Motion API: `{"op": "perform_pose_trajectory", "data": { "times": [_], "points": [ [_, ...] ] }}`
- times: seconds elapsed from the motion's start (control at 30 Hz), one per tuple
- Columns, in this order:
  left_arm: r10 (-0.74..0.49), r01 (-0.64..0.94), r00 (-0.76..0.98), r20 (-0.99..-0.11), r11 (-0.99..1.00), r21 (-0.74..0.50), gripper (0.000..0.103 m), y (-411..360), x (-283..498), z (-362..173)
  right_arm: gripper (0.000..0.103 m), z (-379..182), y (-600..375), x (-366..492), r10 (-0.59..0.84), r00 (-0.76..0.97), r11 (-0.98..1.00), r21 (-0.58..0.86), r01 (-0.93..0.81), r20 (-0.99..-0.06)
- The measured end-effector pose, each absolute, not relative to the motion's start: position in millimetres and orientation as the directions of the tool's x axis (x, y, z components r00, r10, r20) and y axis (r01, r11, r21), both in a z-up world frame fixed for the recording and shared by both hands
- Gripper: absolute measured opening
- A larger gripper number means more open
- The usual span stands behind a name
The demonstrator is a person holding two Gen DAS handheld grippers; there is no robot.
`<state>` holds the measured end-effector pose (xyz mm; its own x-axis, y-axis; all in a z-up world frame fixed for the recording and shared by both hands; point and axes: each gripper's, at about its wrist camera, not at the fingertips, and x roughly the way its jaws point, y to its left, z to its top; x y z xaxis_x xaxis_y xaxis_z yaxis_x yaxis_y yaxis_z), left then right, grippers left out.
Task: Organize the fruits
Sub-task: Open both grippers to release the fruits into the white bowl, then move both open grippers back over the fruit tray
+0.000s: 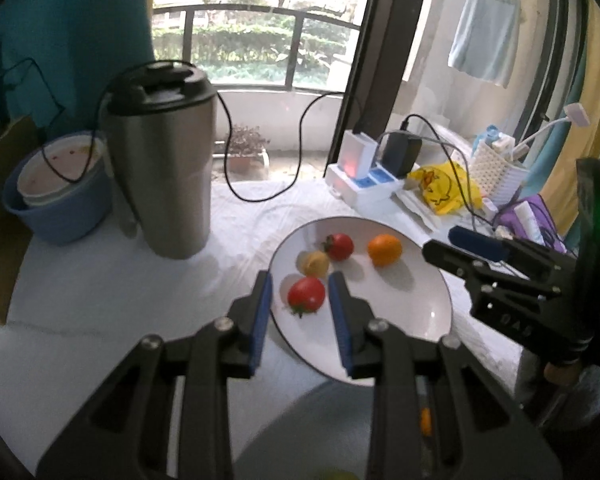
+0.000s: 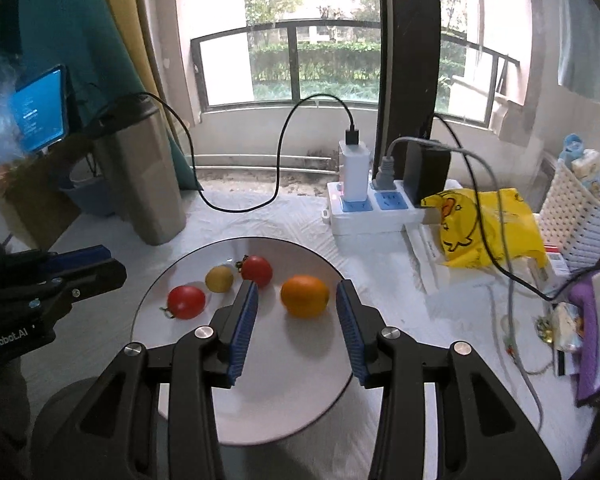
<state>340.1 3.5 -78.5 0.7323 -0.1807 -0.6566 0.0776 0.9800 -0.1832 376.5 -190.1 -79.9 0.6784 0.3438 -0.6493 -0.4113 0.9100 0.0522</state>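
A white plate [image 1: 420, 312] [image 2: 284, 392] on the white cloth holds a near red tomato [image 1: 306, 295] [image 2: 186, 301], a far red tomato [image 1: 339, 246] [image 2: 257, 270], a small yellow fruit [image 1: 315, 263] [image 2: 219, 278] and an orange fruit [image 1: 385, 249] [image 2: 305, 295]. My left gripper [image 1: 300, 284] is open and empty, its jaws on either side of the near tomato, above the plate. My right gripper [image 2: 297, 290] is open and empty, its jaws on either side of the orange fruit. The right gripper also shows in the left wrist view [image 1: 456, 246], and the left gripper in the right wrist view [image 2: 108, 266].
A steel tumbler [image 1: 164, 160] [image 2: 140, 176] stands left of the plate, with a blue bowl [image 1: 56, 200] behind it. A power strip [image 2: 372, 208] with chargers and cables, a yellow bag [image 2: 488, 228] and a white basket [image 2: 576, 216] lie at the right.
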Motion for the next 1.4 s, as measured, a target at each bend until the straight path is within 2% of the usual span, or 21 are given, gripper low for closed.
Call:
{"op": "perform_pose_trajectory", "data": {
  "times": [0.23, 0.27, 0.3, 0.33, 0.37, 1.0, 1.4],
  "points": [
    [-0.177, 0.078, 0.749, -0.639, 0.980, -0.180, 0.032, -1, 311, -69, 0.043, -62, -194, 348, 0.355, 0.696, 0.909, 0.055, -0.414, -0.625],
    [-0.179, 0.080, 0.749, -0.638, 0.980, -0.181, 0.035, -2, 306, -68, 0.043, -60, -195, 346, 0.356, 0.697, 0.909, 0.057, -0.413, -0.622],
    [-0.182, 0.082, 0.749, -0.637, 0.980, -0.184, 0.044, -2, 302, -68, 0.043, -58, -197, 341, 0.359, 0.698, 0.909, 0.061, -0.413, -0.619],
    [-0.190, 0.084, 0.753, -0.630, 0.977, -0.194, 0.048, -3, 296, -68, 0.043, -56, -199, 337, 0.361, 0.700, 0.909, 0.063, -0.413, -0.617],
    [-0.193, 0.084, 0.755, -0.627, 0.976, -0.200, 0.049, -5, 293, -68, 0.043, -54, -200, 334, 0.362, 0.701, 0.909, 0.065, -0.412, -0.614],
    [-0.195, 0.087, 0.766, -0.612, 0.976, -0.201, 0.049, -28, 213, -66, 0.043, -51, -234, 260, 0.388, 0.692, 0.901, 0.095, -0.422, -0.609],
    [-0.196, 0.075, 0.727, -0.659, 0.975, -0.208, 0.049, -39, 185, -95, 0.043, -73, -233, 226, 0.407, 0.658, 0.890, 0.113, -0.441, -0.633]
  ]
}}
